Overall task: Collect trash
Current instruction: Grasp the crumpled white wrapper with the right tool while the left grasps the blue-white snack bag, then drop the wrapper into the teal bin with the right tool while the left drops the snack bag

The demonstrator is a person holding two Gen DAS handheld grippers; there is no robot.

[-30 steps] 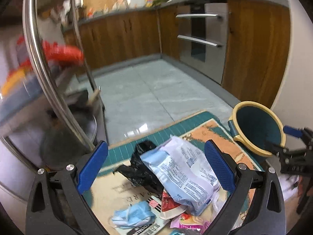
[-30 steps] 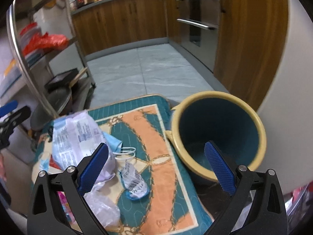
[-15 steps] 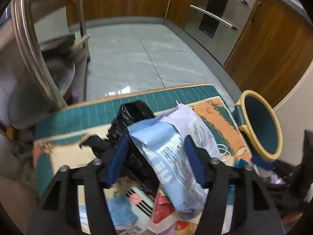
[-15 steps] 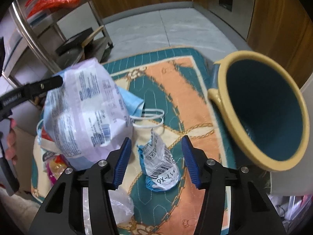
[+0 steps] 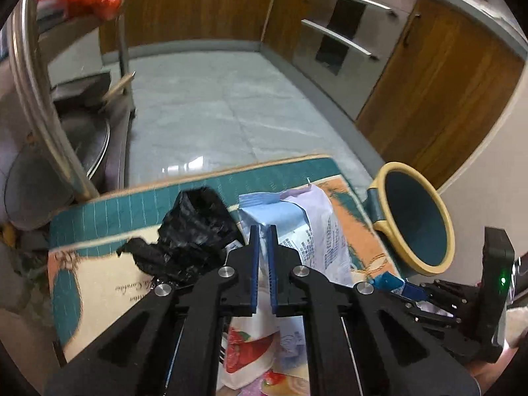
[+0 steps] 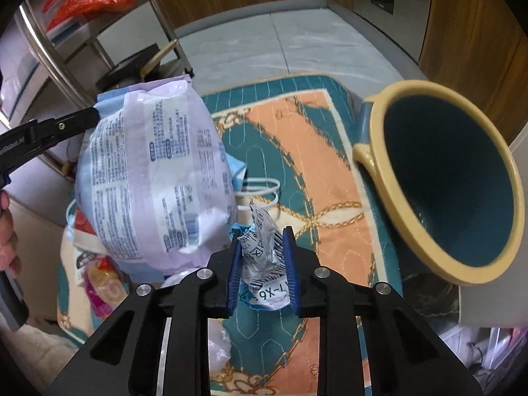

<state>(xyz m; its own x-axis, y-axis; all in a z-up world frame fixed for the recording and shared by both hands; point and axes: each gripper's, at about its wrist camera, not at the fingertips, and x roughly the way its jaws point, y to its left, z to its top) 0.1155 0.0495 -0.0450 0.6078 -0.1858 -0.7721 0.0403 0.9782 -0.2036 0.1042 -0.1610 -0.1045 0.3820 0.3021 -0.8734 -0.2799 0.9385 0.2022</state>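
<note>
Trash lies piled on a teal and orange mat [image 6: 330, 178]. My left gripper [image 5: 263, 232] is shut on a light blue and lavender plastic package [image 5: 310, 227], pinching its film edge. The right wrist view shows that package [image 6: 155, 178] bulging, with the left gripper's finger [image 6: 66, 123] at its top left corner. My right gripper [image 6: 263, 236] has its jaws closing on a crumpled white barcode wrapper [image 6: 260, 257], which sits between the pads and touches both. A teal bin with a yellow rim [image 6: 363, 155] stands at the right, mouth tilted toward me [image 5: 415, 217].
A black plastic bag [image 5: 191, 234] lies left of the package. A blue face mask with white loops [image 6: 260, 186], strawberry-print wrappers [image 5: 244, 340] and a pink wrapper [image 6: 102, 280] lie around. A metal rack with a red bag [image 6: 95, 0] stands left; wooden cabinets stand behind.
Both grippers came down onto the pile and closed from wide open. The left one took the package's edge; the right one closed around the barcode wrapper.
</note>
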